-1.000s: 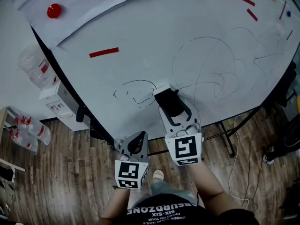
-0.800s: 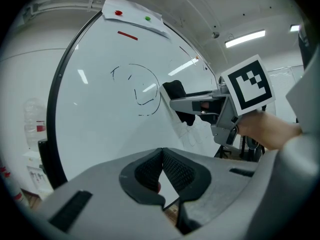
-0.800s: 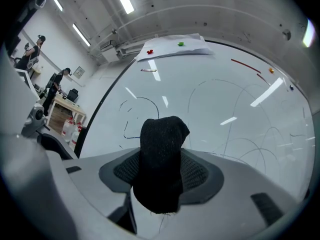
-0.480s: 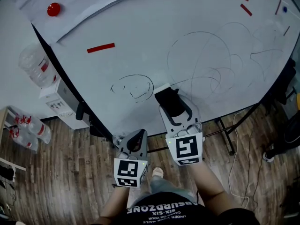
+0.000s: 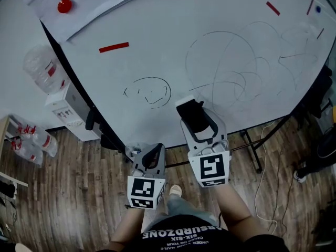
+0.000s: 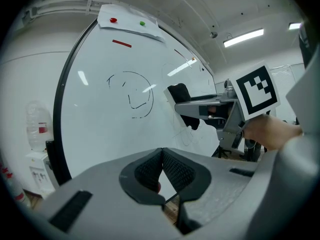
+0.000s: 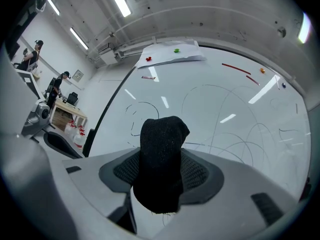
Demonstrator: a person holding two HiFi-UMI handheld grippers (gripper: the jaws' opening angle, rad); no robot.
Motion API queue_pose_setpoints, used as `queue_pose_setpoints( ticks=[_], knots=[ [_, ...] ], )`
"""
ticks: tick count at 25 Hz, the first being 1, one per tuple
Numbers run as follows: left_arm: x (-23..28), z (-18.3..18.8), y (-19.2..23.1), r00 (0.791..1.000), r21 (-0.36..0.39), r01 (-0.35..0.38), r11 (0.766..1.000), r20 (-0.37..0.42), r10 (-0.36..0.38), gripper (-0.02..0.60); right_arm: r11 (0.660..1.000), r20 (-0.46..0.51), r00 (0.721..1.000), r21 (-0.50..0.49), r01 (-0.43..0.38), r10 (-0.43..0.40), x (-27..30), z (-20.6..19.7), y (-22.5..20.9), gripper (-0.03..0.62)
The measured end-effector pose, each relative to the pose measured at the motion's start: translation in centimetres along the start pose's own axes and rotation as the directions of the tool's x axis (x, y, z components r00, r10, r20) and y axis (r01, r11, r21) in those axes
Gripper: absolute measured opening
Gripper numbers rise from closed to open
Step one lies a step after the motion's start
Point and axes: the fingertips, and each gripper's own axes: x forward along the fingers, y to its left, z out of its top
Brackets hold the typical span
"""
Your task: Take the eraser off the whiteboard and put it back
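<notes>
Your right tool (image 5: 195, 121) grips the black fabric eraser (image 7: 161, 154) | it eases off the white whiteboard (image 5: 210, 46); put-back likely remains | left tool (image 6: 162, 171) clenched, empty

Held side by side, the left tool (image 6: 161, 154) is closed tip to tip, while the right tool (image 7: 160, 176) clamps the eraser (image 7: 162, 139).

Whiteboard (image 5: 173, 51) w/ paper (image 5: 97, 5), red magnet (image 5: 64, 6)
</notes>
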Motion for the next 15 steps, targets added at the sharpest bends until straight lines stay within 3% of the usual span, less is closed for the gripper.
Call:
queue_pose_setpoints(
  ticks=[15],
  knots=[
    [-1.2,-0.1,-1.3,1.0,-0.001,-0.006,1.0,0.004,0.006,0.008,0.997,-0.026,0.999,0.075,-0.021,0.023,-3.0,-1.7,0.8,0.229]
  ],
)
